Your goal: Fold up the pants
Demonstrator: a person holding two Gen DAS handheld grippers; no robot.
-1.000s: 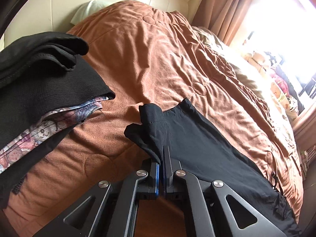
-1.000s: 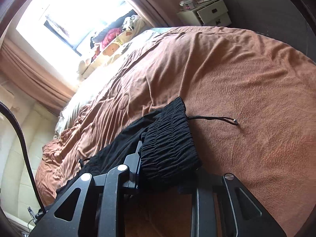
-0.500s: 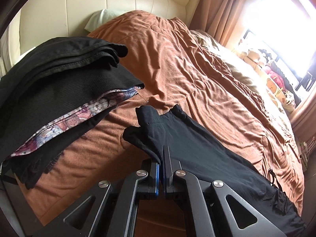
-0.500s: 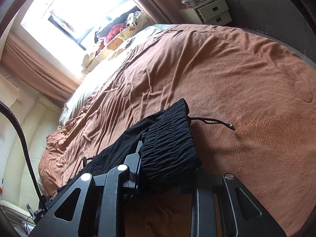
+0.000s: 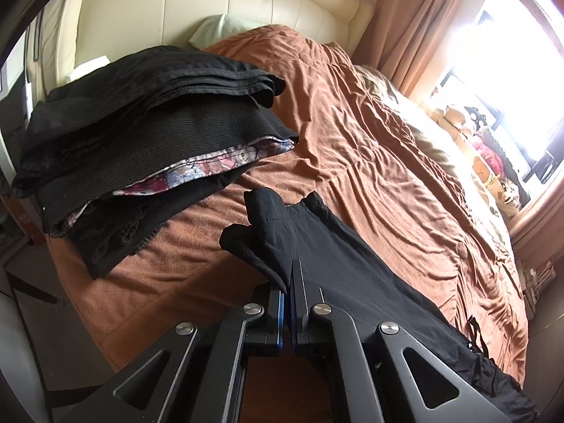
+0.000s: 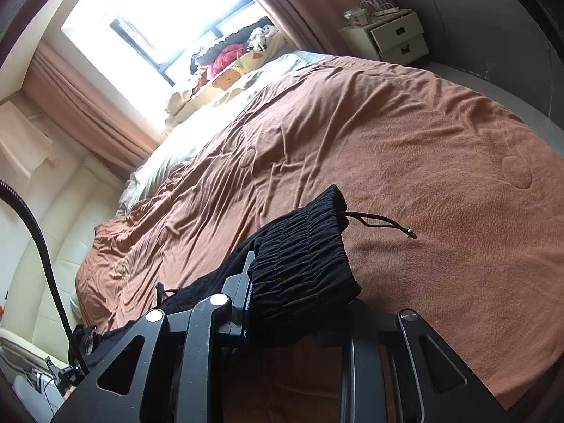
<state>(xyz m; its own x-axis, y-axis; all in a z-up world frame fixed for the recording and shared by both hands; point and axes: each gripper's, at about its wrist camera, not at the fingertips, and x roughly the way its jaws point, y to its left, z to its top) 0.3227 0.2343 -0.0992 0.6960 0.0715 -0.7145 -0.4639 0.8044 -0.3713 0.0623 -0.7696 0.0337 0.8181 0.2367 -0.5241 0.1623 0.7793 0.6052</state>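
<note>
Black pants (image 5: 352, 271) lie stretched along the near side of a bed under a brown blanket (image 5: 370, 148). My left gripper (image 5: 289, 282) is shut on the leg-hem end, whose bunched cuffs stick up past the pads. In the right wrist view my right gripper (image 6: 299, 282) is shut on the gathered elastic waistband (image 6: 303, 246), which drapes over the right finger and hides it. A black drawstring (image 6: 384, 224) trails from the waistband onto the blanket (image 6: 405, 148). The pants' cloth runs off to the left behind the left finger (image 6: 243, 282).
A pile of folded dark clothes (image 5: 148, 148) with a patterned layer sits at the bed's head end, left of the hem. A cream headboard (image 5: 211, 10) stands behind it. The window sill (image 6: 225, 60) holds toys and clothes. A white nightstand (image 6: 391, 38) stands past the bed's far corner.
Both grippers have drawn back with the pants held. In the left wrist view the pile of folded clothes has slid rightward and more headboard shows. The right wrist view shows more bed.
</note>
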